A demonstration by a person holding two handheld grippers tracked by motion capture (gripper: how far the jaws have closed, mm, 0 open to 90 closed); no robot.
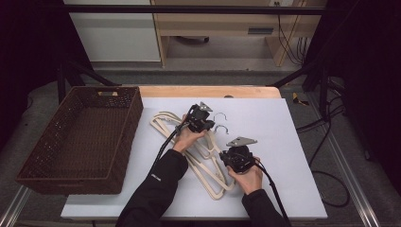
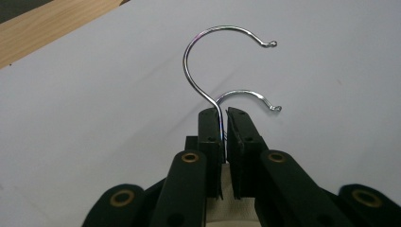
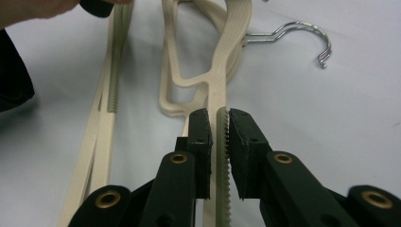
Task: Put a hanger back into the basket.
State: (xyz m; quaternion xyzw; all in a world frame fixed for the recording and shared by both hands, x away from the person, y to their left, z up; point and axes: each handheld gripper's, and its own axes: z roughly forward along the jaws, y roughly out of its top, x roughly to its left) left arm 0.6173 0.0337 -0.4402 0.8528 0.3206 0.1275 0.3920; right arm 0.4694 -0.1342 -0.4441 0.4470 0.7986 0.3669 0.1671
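Note:
Several cream plastic hangers [image 1: 204, 163] lie stacked on the white sheet, their chrome hooks [image 1: 220, 116] pointing away from the person. My left gripper [image 1: 202, 124] sits at the hangers' neck. In the left gripper view, my left gripper [image 2: 224, 122] is shut on the wire shank of the upper hook [image 2: 208, 49], with a second hook [image 2: 250, 97] just behind it. My right gripper [image 1: 235, 160] sits lower on the stack. In the right gripper view, my right gripper [image 3: 218, 124] is shut on the ridged arm of a cream hanger [image 3: 221, 75].
A brown wicker basket [image 1: 126, 124] stands at the left of the table and holds nothing. The white sheet [image 1: 279, 156] covers the table, and a wooden strip [image 1: 208, 91] shows along its far edge. Cables trail from both grippers toward the person.

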